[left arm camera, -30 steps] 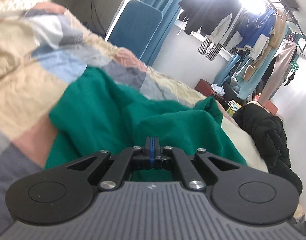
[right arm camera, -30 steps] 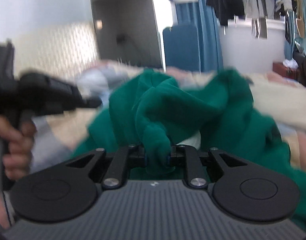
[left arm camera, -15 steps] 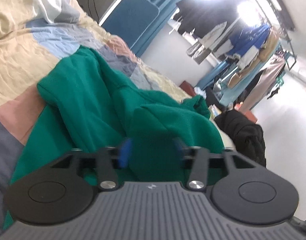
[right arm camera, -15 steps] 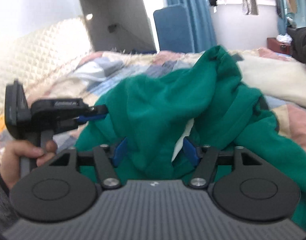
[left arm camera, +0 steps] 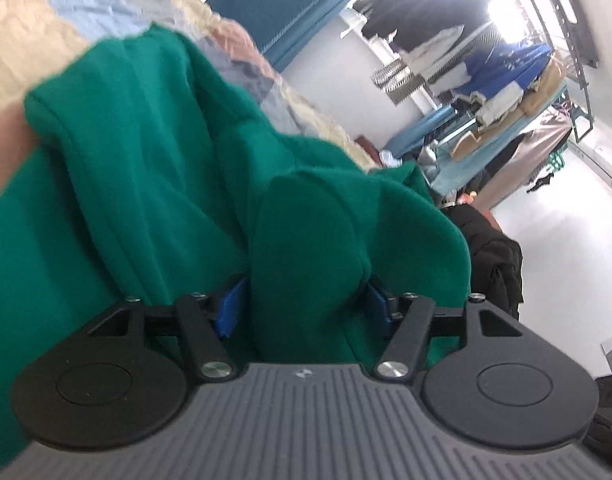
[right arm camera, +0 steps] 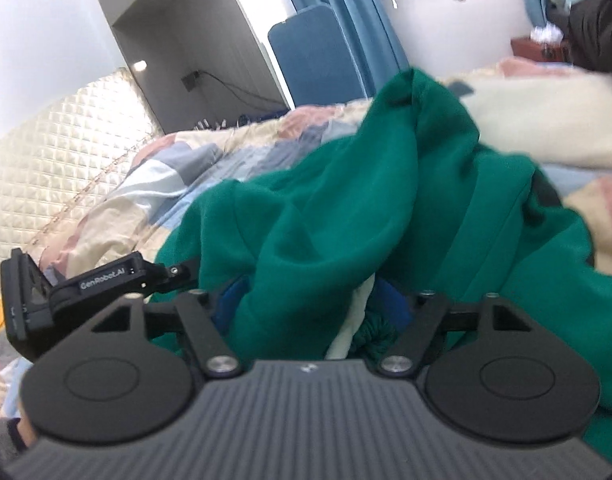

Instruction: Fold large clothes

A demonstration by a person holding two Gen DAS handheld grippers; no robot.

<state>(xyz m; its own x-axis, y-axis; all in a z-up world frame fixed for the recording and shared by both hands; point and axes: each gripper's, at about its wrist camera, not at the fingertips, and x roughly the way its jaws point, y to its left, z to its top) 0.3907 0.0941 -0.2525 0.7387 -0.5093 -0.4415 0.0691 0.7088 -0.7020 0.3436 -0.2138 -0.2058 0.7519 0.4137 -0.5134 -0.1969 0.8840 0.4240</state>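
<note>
A large green sweatshirt (left arm camera: 146, 184) lies crumpled on a patchwork quilt (left arm camera: 34, 40). My left gripper (left arm camera: 304, 308) sits low against it. A thick green fold fills the gap between its blue pads (left arm camera: 230, 308), and the jaws are closing slightly without clamping it. In the right wrist view the same sweatshirt (right arm camera: 346, 216) bunches in front of my right gripper (right arm camera: 312, 304). Its jaws are closing too, still wide, with loose green cloth, a white label and a ribbed edge between them. The left gripper (right arm camera: 178, 270) shows at the left of that view, at the garment's edge.
The bed's quilt (right arm camera: 178, 168) runs back to a padded cream headboard (right arm camera: 46, 152). A blue panel (right arm camera: 318, 56) and curtains stand behind. A rack of hanging clothes (left arm camera: 486, 80) and a black jacket (left arm camera: 494, 264) are at the right. A sleeve (right arm camera: 6, 436) shows at the lower left.
Both grippers were shut a second ago, the right on a green fold; now both stand wide. The left gripper has sunk closer to the sweatshirt, which has settled lower on the bed.
</note>
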